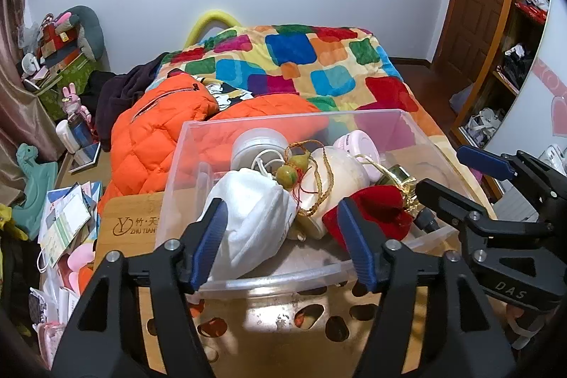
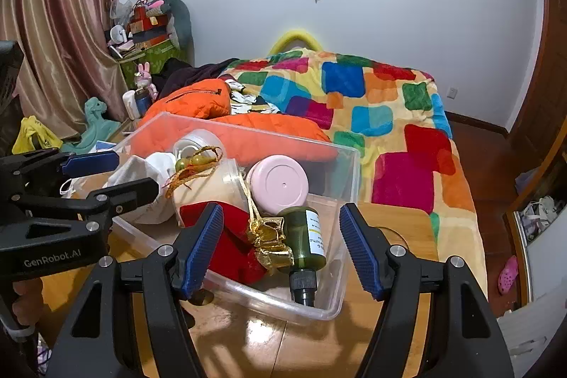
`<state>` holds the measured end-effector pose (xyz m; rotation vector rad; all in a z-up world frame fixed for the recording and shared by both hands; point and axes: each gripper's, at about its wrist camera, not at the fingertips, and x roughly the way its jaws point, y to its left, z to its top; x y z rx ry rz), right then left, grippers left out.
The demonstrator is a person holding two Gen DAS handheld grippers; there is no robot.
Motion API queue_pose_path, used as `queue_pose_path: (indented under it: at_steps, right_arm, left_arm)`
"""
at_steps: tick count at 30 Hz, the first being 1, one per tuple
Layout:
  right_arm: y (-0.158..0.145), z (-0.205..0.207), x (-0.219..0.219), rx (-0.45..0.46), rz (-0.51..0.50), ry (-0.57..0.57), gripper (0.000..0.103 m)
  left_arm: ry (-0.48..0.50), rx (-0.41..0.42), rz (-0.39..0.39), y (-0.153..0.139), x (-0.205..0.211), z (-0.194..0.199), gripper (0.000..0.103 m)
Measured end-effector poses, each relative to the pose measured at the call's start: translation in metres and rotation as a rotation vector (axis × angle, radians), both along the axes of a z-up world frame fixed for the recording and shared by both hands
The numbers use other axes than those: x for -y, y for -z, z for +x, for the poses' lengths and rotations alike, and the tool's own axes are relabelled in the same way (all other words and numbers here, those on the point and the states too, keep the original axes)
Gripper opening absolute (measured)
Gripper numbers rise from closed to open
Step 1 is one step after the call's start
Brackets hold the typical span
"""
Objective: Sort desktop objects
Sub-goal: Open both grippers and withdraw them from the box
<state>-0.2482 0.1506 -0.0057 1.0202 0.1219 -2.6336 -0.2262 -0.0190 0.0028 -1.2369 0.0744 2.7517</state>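
**Both grippers open over a crowded bin**

My left gripper (image 1: 283, 243) and my right gripper (image 2: 281, 247) both stand released, jaws apart with nothing pressed between the pads. The sorted things lie heaped in the clear plastic bin (image 2: 340, 275) on the wooden table (image 2: 248, 342), beside the bed.

The risk, as I judge it, is the pile itself. The white cloth pouch (image 1: 255, 218) bulges toward the near wall, and the gold cord (image 1: 319, 172) loops across the cream jar (image 1: 340, 176) and the red velvet pouch (image 1: 372, 218). If I lift any one of them, the cord may drag its neighbours out. The bin is light, so a nudge from either tool could slide it on the smooth wood.

My right wrist view shows what the left barely catches: the green bottle (image 2: 304, 236) lying with its black cap toward the near corner, and the pink lid (image 2: 278, 185) face-on. The left view alone shows the printed bamboo board (image 1: 134, 218) and the papers (image 1: 63, 222) scattered off the table's side.
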Motion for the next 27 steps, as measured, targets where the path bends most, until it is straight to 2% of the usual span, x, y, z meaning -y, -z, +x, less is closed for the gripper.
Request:
queue_pose_path:
  at_steps: [5, 7, 10, 13, 27]
  right_arm:
    - [-0.004, 0.008, -0.001, -0.013, -0.004, 0.014, 0.065]
    - [-0.005, 0.011, -0.003, -0.015, -0.009, 0.022, 0.066]
    - [-0.006, 0.017, -0.005, -0.027, -0.017, 0.041, 0.076]
    - [-0.008, 0.022, -0.007, -0.034, -0.022, 0.054, 0.078]
    - [-0.005, 0.038, -0.015, -0.033, -0.033, 0.108, 0.078]
  left_arm:
    - [-0.013, -0.014, 0.001, -0.004, 0.000, 0.007, 0.067]
    - [-0.023, -0.032, -0.006, -0.006, 0.001, 0.012, 0.075]
    - [-0.033, -0.057, -0.005, -0.009, 0.002, 0.019, 0.080]
    - [-0.046, -0.072, -0.014, -0.010, 0.002, 0.025, 0.087]
    - [-0.099, -0.084, -0.039, 0.008, 0.002, 0.033, 0.087]
